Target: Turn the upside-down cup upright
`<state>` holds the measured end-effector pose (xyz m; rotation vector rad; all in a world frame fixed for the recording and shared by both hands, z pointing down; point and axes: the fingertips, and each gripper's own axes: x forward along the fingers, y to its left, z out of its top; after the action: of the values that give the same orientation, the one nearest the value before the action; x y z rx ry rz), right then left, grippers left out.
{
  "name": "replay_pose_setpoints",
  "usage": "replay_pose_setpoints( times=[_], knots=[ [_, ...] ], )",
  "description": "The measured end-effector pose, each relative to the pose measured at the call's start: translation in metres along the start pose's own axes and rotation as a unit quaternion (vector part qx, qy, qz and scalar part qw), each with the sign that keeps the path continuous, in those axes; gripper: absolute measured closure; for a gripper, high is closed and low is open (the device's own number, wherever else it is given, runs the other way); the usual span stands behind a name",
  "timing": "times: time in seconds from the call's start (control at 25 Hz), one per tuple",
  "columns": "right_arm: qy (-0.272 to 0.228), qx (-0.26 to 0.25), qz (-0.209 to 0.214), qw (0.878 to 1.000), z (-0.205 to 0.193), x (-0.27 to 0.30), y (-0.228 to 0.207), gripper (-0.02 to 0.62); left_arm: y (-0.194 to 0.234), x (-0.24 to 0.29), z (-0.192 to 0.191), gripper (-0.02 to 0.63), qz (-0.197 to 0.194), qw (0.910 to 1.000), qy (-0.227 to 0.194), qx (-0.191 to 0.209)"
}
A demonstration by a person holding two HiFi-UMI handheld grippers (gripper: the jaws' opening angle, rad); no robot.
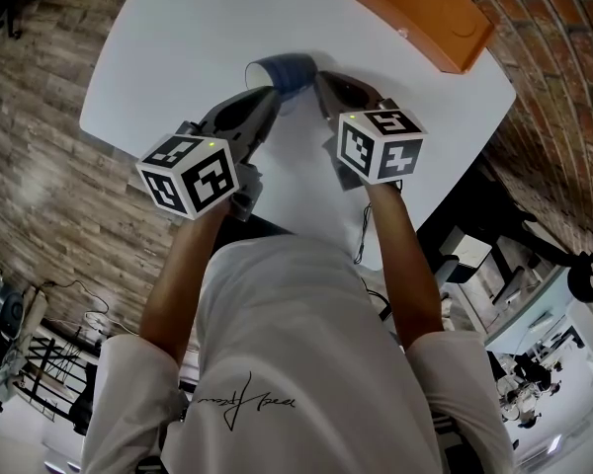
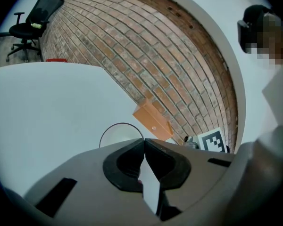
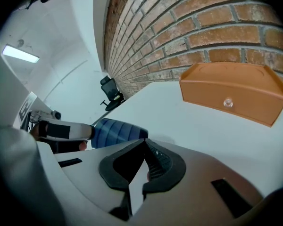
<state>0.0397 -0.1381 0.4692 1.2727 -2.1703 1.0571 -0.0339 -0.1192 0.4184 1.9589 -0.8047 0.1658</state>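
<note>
A blue ribbed cup is tipped on its side over the white table, its pale round opening facing my left gripper view. My left gripper is shut on the cup's rim, whose edge runs into the closed jaws. In the right gripper view the cup lies level, with the left gripper at its left end. My right gripper is just right of the cup, shut with nothing between its jaws. Whether it touches the cup is unclear.
An orange box sits at the table's far right corner, close to a brick wall. A black office chair stands beyond the table. The table's near edge is just behind both grippers.
</note>
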Motion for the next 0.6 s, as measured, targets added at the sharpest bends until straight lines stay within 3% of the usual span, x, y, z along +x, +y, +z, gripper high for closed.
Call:
replay_pose_setpoints(
  times=[0.6],
  knots=[
    [0.008,0.009,-0.003,1.000,-0.006,0.002,-0.011,0.574,-0.012,0.011,0.007,0.594,-0.012,0.9997,0.014,0.013]
  ],
)
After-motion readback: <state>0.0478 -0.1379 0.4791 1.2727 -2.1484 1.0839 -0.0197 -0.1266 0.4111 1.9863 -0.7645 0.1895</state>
